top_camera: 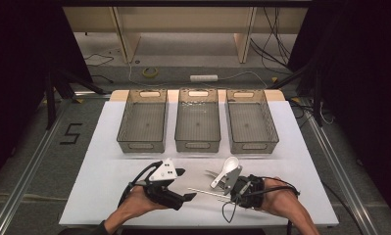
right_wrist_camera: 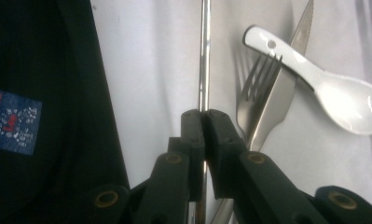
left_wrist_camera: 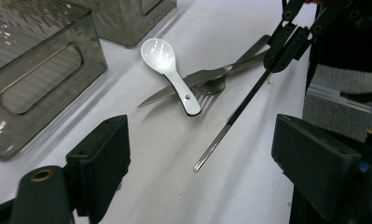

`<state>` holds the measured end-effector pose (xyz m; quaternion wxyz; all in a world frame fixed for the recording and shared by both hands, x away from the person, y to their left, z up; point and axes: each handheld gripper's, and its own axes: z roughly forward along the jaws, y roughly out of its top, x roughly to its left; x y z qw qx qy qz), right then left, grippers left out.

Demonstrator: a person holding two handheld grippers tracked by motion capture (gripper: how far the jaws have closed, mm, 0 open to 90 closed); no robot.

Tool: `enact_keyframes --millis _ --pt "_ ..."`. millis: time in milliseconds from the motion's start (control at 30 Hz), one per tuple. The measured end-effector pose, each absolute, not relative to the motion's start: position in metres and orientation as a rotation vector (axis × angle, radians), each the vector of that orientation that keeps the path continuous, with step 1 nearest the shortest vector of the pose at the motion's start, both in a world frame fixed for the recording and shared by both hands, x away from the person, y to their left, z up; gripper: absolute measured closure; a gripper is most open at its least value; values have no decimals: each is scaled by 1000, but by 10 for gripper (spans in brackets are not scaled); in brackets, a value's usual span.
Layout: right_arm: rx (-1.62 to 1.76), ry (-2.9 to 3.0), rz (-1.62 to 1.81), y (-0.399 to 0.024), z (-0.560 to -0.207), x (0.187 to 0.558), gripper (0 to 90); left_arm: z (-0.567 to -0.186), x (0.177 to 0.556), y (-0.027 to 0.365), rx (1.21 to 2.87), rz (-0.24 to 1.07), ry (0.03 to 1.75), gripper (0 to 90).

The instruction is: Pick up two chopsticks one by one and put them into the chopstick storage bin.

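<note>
Right gripper point(right_wrist_camera: 204, 122), clamped shut on a chopstick point(left_wrist_camera: 235, 116) lifted beside the spoon point(left_wrist_camera: 167, 65), fork point(right_wrist_camera: 256, 88) and knife point(left_wrist_camera: 211, 77); left gripper point(left_wrist_camera: 202, 154) gaped empty; best kept level while carried toward the bins point(top_camera: 198, 122).

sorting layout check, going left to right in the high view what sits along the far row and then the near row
Far row: left bin → middle bin → right bin. Near row: left tongs → chopstick → right tongs.

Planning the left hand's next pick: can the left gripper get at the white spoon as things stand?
Probably yes: the left gripper is open, facing the white spoon, which lies atop the knife and fork, bare table between.
</note>
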<state>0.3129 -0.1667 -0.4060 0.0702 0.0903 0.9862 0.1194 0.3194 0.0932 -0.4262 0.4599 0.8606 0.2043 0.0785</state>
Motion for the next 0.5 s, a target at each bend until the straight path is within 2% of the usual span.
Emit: enact_keyframes --millis 167,500 --pt "225 2966 356 -161 -405 315 863 -428 321 81 2165 211 441 215" --pt "197 2963 370 -150 -402 313 863 -430 318 65 2266 220 310 356"
